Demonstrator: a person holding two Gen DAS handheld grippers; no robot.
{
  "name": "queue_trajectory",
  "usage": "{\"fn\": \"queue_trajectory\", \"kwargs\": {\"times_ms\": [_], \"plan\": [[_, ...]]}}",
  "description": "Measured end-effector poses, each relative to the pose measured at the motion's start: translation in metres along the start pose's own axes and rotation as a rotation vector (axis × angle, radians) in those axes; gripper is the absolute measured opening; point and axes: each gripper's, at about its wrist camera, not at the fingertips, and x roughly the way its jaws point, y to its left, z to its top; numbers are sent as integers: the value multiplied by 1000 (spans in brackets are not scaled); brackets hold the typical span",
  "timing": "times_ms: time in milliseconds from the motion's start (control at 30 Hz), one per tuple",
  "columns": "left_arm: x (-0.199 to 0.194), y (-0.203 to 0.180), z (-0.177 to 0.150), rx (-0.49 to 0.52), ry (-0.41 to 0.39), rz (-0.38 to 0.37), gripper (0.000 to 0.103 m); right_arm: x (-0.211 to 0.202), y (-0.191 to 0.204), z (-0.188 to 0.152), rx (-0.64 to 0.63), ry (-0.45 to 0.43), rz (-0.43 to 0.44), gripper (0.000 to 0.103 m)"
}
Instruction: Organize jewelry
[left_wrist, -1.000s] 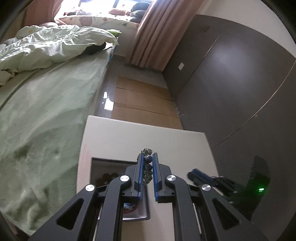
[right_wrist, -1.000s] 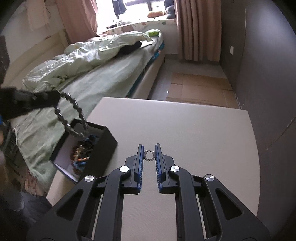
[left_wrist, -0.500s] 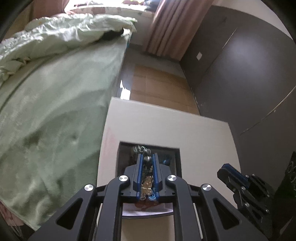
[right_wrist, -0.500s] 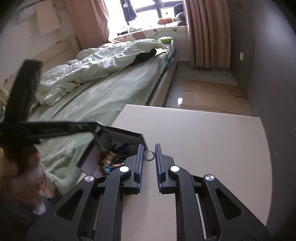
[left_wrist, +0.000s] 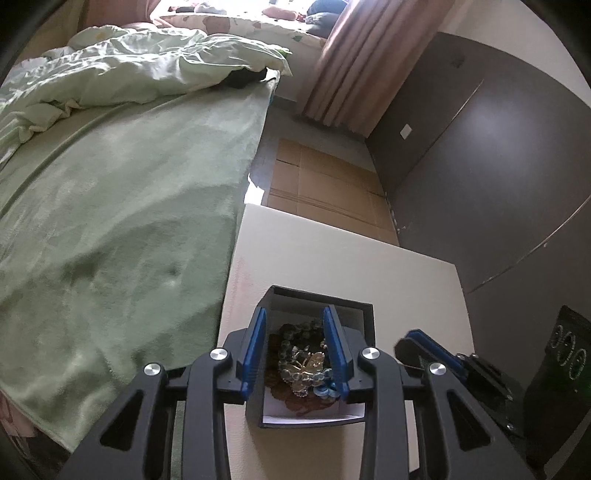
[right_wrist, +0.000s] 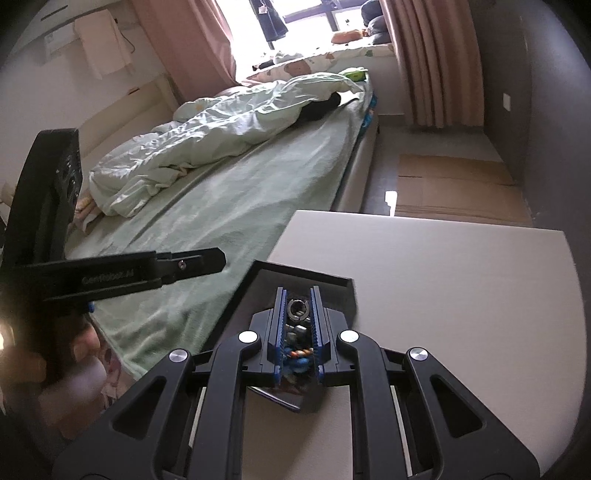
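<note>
An open black box (left_wrist: 320, 298) stands on the cream table (left_wrist: 406, 280) near the bed-side edge, with several pieces of jewelry in it. My left gripper (left_wrist: 294, 314) hangs over the box and its jaws are opening. Nothing is pinched between the pads. The dark bead bracelet (left_wrist: 301, 326) lies below them on the pile. My right gripper (right_wrist: 297, 295) is shut on a small silver ring (right_wrist: 298, 308) and holds it above the same box (right_wrist: 306, 275). The right gripper's blue-padded tip (left_wrist: 417, 341) shows just right of the box.
A bed with a green blanket (left_wrist: 122, 221) runs along the table's left edge. Cardboard (left_wrist: 325, 192) lies on the floor beyond the table. A dark wall (left_wrist: 498, 177) stands at the right, and a black device (left_wrist: 565, 354) is at the table's near right.
My left gripper came down over the box and opened, and the bead bracelet dropped out of it into the box. My right gripper carried the ring left, from above bare table to above the box.
</note>
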Motion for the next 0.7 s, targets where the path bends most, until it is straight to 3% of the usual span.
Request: {"fn": "queue_trajectory", "kwargs": {"times_ms": [500,600,633,667,700], "plan": [[-16,35,-2,-98,-30,-12,30,57,11,18,84,88,101,14],[-17,36,-1,-99,-36,-19,40,60,-1,19,142,128,134,14],[-19,35,-1,-98,-46,-23,47,58,-6,18,152,126,124,23],[-20,34,-1,-95,-52,-26,48,54,-10,19,160,118,114,43],[-20,33,0,-92,-53,-30,48,49,-14,19,171,102,115,51]]}}
